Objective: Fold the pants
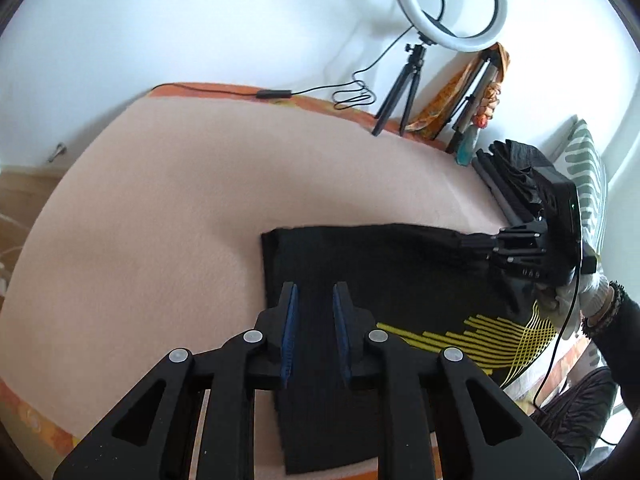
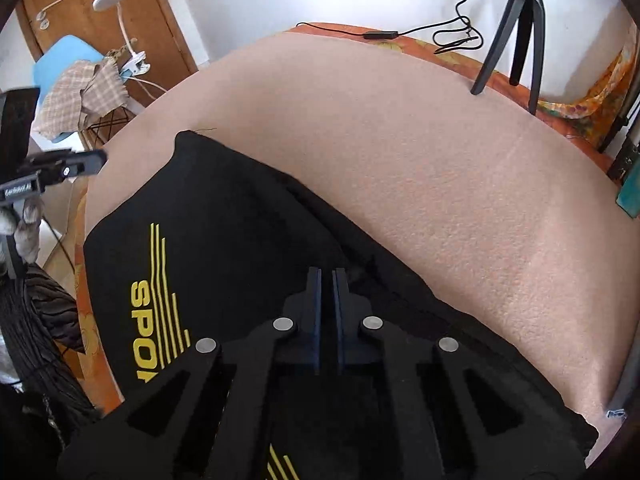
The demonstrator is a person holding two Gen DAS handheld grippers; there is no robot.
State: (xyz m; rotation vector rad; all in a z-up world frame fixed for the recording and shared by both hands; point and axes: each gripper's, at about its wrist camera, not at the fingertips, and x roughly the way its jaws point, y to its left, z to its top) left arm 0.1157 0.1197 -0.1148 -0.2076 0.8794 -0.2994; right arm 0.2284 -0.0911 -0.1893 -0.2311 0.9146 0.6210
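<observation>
Black pants [image 1: 384, 276] with yellow line print lie folded flat on the pink blanket; they also show in the right wrist view [image 2: 240, 240]. My left gripper [image 1: 315, 300] hovers over the pants' left edge, its blue pads apart and empty. My right gripper [image 2: 327, 280] is over the pants' far edge, its pads a narrow gap apart with no cloth seen between them. It shows in the left wrist view [image 1: 472, 242] at the pants' right end. The left gripper shows at the left edge of the right wrist view [image 2: 76, 164].
A pink blanket [image 1: 180, 208] covers the table over an orange cloth. A ring light on a tripod [image 1: 404, 92] with its cable stands at the back edge. A stack of dark folded clothes [image 1: 508, 176] lies at the right. A chair with a checked cloth [image 2: 84, 88] stands beyond the table's left end.
</observation>
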